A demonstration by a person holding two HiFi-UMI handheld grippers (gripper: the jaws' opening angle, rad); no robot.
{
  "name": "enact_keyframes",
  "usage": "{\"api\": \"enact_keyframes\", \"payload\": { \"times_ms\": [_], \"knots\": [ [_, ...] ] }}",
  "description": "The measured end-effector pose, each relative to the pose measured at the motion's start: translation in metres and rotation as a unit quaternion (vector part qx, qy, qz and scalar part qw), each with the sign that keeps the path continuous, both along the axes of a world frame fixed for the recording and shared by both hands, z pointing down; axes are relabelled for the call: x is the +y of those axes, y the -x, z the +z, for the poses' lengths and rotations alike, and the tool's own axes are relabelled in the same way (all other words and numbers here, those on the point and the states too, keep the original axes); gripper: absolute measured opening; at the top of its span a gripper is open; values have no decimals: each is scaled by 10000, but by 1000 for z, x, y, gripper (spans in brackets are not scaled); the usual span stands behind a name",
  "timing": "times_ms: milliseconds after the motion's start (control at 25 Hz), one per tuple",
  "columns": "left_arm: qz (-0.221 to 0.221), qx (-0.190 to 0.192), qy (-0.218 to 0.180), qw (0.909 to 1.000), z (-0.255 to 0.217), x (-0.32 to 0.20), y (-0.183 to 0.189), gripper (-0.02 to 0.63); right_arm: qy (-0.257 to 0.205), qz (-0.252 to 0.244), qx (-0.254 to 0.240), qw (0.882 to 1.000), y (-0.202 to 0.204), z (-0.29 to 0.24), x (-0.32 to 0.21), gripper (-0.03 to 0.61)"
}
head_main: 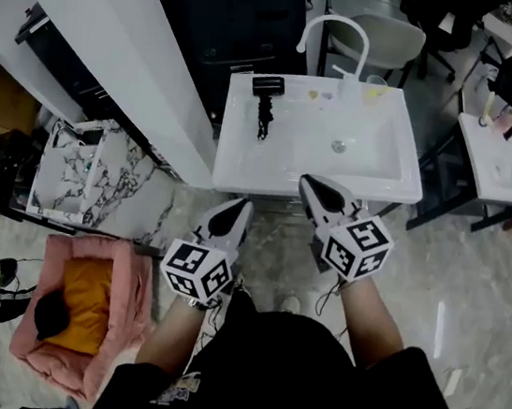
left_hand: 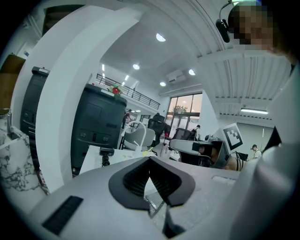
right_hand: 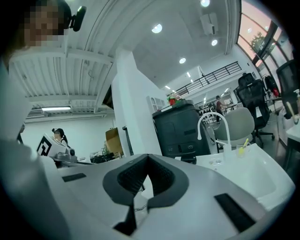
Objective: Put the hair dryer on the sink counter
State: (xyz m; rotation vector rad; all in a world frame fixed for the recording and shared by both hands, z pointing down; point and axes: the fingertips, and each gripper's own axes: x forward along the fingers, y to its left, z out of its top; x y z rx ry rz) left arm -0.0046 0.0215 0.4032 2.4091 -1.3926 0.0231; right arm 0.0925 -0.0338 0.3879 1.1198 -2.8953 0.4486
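The black hair dryer (head_main: 266, 96) lies on the back left corner of the white sink counter (head_main: 244, 155), beside the basin. In the left gripper view the hair dryer (left_hand: 106, 153) shows small, on the counter's edge. Both grippers hang in front of the counter, close to the person's body and well short of the dryer. My left gripper (head_main: 239, 208) (left_hand: 150, 159) is shut with nothing in it. My right gripper (head_main: 308, 183) (right_hand: 149, 157) is also shut and empty, its tip just at the counter's front edge.
A white curved faucet (head_main: 335, 30) and a clear cup (head_main: 376, 88) stand at the counter's back. A black cabinet (head_main: 226, 15) sits behind, a white wall to the left. A marble-print bag (head_main: 67, 168) and a pink pet bed (head_main: 81, 307) lie on the floor left; another sink (head_main: 503, 163) is right.
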Motion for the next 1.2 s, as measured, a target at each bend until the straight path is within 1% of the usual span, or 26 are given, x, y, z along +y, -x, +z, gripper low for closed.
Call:
{"api": "enact_keyframes", "payload": {
  "times_ms": [200, 560, 1200],
  "knots": [
    [-70, 66, -1, 10000, -1, 11, -11, 0, 25, -119, -14, 9999, -7, -1, 12, -2],
    [-10, 88, 2, 10000, -3, 19, -21, 0, 44, -108, -12, 9999, -14, -4, 25, -2],
    [-73, 68, 13, 9999, -3, 24, -21, 0, 103, -191, 51, 9998, -12, 0, 33, -2]
  ]
}}
